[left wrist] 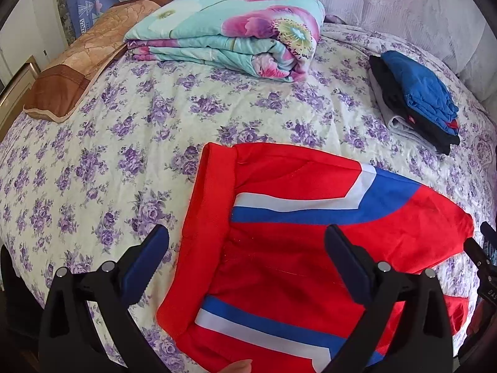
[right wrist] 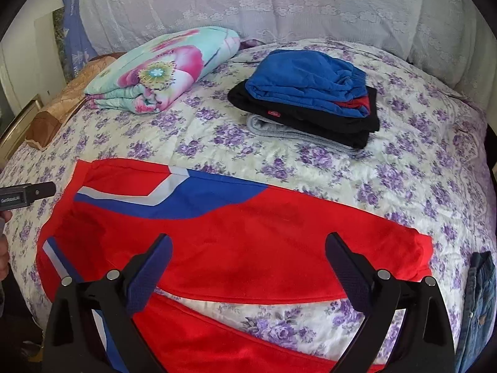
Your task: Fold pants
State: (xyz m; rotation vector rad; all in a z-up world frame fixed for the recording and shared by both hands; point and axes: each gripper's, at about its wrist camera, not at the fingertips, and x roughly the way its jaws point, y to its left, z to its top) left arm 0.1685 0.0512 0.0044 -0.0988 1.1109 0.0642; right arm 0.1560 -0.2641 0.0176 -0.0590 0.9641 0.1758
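Observation:
Red pants (left wrist: pixel 279 255) with blue and white stripes lie flat on the flowered bed, waistband toward the left. In the right wrist view the pants (right wrist: pixel 248 242) show two legs spread apart toward the right, with bedspread between them. My left gripper (left wrist: pixel 247 248) is open and empty, hovering over the waist end. My right gripper (right wrist: pixel 248 255) is open and empty, hovering over the upper leg. The left gripper's tip (right wrist: pixel 34 194) shows at the left edge of the right wrist view.
A stack of folded clothes (right wrist: pixel 310 99), blue on top, sits behind the pants. A folded floral quilt (left wrist: pixel 230 31) and a brown pillow (left wrist: pixel 77 62) lie at the bed's far left. Denim cloth (right wrist: pixel 475 304) hangs at the right edge.

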